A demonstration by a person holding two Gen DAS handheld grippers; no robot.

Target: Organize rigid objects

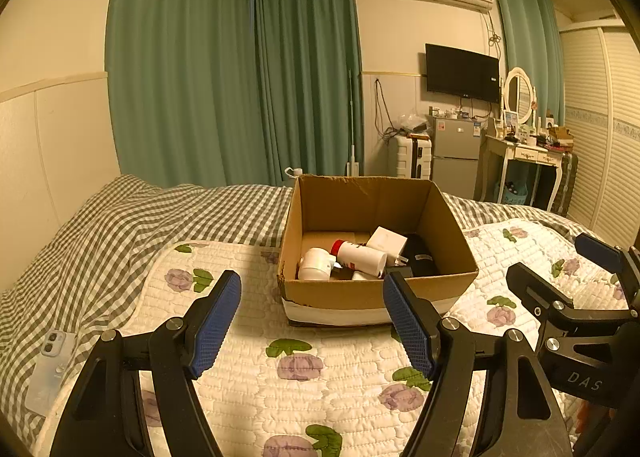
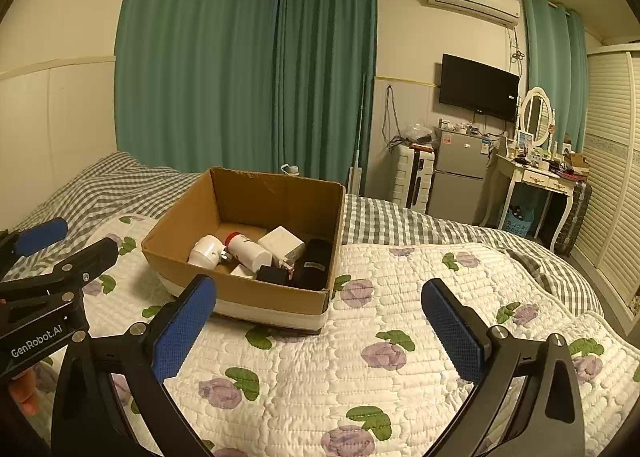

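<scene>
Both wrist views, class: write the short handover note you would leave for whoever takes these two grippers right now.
Left gripper: open, empty, over the floral quilt.
Right gripper: open, empty, beside it.
The brown cardboard box on the bed holds a white bottle with a red cap, a white rounded plug, a white square adapter and black items.
Done: those are boxed.
Left: a pale phone lies on the checked blanket; unclear if it belongs.

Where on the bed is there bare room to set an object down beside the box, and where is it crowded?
Bare quilt lies right of the cardboard box and in front of it, between both open grippers. Inside the box, the white bottle, chargers and black items crowd the near half; its far floor shows bare.
</scene>
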